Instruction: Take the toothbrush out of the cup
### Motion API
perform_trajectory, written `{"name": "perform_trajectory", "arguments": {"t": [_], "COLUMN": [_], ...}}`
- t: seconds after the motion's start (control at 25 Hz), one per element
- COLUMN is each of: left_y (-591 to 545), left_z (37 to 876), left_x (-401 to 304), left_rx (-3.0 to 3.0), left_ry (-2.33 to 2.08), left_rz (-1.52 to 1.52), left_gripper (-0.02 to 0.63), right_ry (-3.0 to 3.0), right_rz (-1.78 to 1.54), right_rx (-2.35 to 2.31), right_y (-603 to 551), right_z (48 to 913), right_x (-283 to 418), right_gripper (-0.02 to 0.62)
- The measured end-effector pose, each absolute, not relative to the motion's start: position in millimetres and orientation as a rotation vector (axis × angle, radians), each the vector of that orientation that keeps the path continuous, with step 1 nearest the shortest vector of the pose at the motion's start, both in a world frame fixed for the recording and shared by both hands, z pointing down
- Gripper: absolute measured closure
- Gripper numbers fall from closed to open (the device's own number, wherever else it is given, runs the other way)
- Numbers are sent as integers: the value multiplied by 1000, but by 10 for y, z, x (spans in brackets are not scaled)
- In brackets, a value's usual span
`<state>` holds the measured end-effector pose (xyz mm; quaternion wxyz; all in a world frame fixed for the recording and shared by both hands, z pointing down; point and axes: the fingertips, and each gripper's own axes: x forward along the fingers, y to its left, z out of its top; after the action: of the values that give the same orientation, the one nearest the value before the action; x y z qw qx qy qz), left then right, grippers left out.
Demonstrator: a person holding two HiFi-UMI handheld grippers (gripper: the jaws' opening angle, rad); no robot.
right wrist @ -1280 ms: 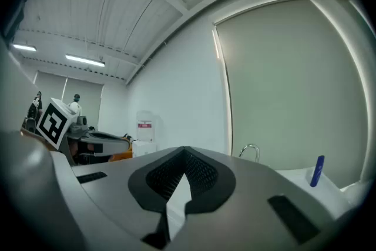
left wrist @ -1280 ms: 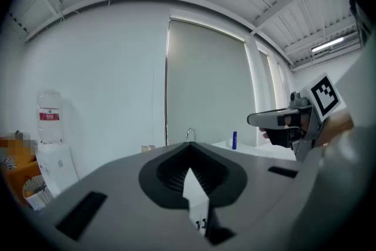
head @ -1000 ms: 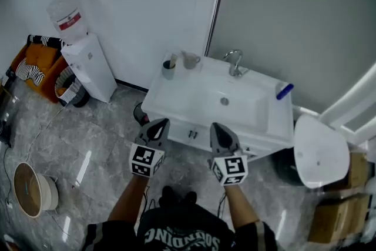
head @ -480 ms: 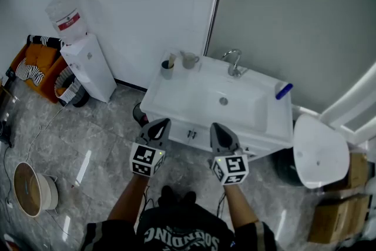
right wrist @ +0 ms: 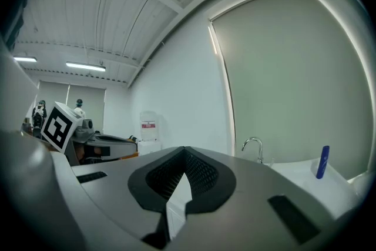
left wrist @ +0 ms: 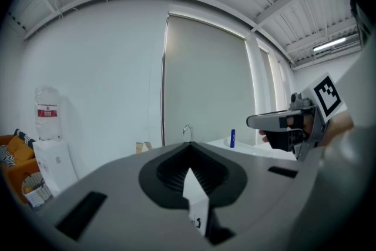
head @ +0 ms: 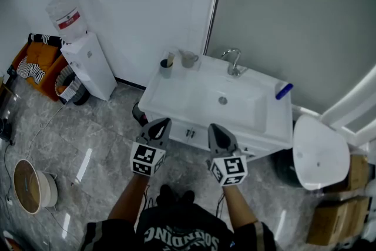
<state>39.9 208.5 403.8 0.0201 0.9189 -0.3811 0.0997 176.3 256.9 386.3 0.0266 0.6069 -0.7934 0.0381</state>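
Approach not yet made — left gripper (head: 158, 125) and right gripper (head: 215, 128) are held clenched, empty, at lower centre; the toothbrush (head: 171, 59) in the cup (head: 167, 70), above-left, must be reached with jaws parted.

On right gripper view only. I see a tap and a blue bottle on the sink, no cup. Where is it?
Observer: Head view has it. A dark cup stands on the back left corner of the sink, left of the tap, with a mug between them.
Operator: Toothbrush in it?
Observer: Yes, a pale toothbrush sticks up out of the cup.
Operator: Left gripper open?
Observer: No. Its own view shows the jaws together with nothing between them.
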Motion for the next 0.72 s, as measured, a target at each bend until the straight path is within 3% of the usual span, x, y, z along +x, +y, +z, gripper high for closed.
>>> {"name": "perform_trajectory", "arguments": {"t": [0.72], "left_y": [2173], "left_z": [4136], "left_x": [418], "left_rx": [2783], "left_ry": [-1325], "left_rz": [293], "left_gripper": [609], "right_ry": [-2541], "right_rz": [98], "right_rx": [1701], "right_y": [2549], "right_z": [4003], "right_x": [1698], "right_gripper": [601]}}
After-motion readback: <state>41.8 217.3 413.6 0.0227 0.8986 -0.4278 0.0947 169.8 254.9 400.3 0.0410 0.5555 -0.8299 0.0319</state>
